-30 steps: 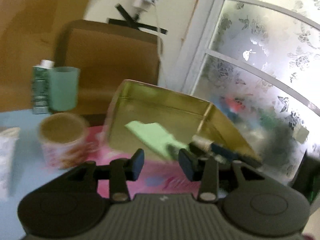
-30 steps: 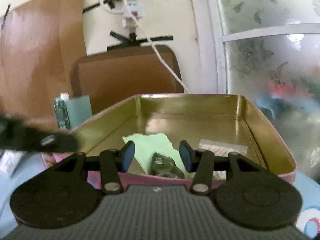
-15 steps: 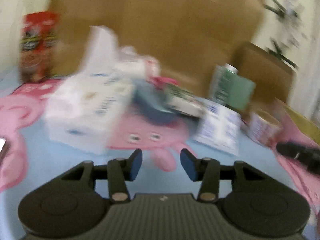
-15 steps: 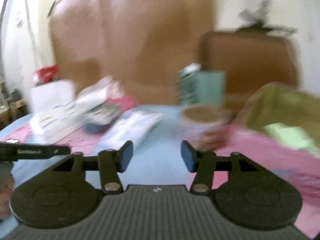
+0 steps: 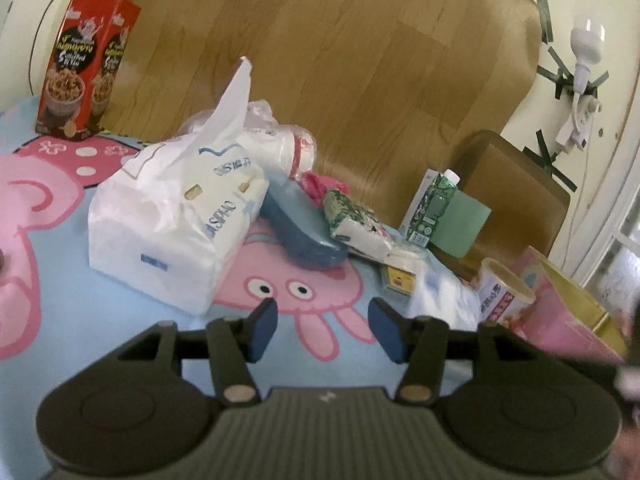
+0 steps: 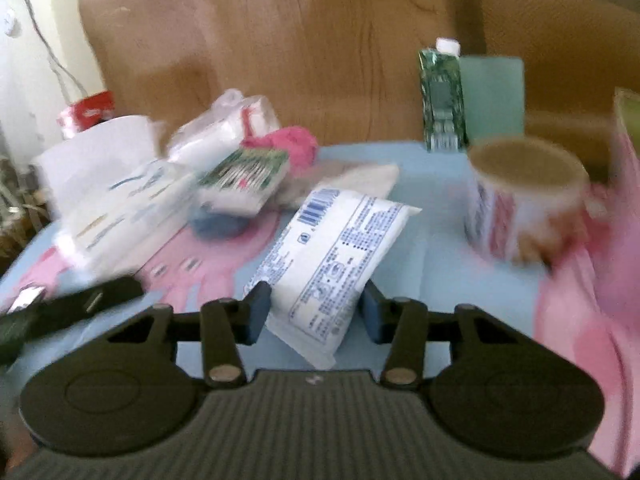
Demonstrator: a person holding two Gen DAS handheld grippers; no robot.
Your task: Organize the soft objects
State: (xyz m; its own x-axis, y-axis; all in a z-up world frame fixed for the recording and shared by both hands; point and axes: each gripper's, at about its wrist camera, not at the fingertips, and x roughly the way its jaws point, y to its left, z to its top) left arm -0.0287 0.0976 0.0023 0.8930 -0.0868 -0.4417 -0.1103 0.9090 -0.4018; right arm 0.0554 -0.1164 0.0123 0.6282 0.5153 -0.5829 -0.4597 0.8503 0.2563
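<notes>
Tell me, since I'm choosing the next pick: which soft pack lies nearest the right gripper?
The white blue-printed pack, lying flat between the open right gripper; the green-topped pack sits farther back.

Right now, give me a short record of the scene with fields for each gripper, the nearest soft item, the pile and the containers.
left gripper: open, empty, above the cartoon mat
right gripper: open, fingers either side of the flat white packet, not closed on it
pile: big tissue bag, blue slipper, green-printed tissue pack, pink cloth
containers: paper cup, green carton, pink tin at far right
contact: unclear whether the packet touches the pads
</notes>
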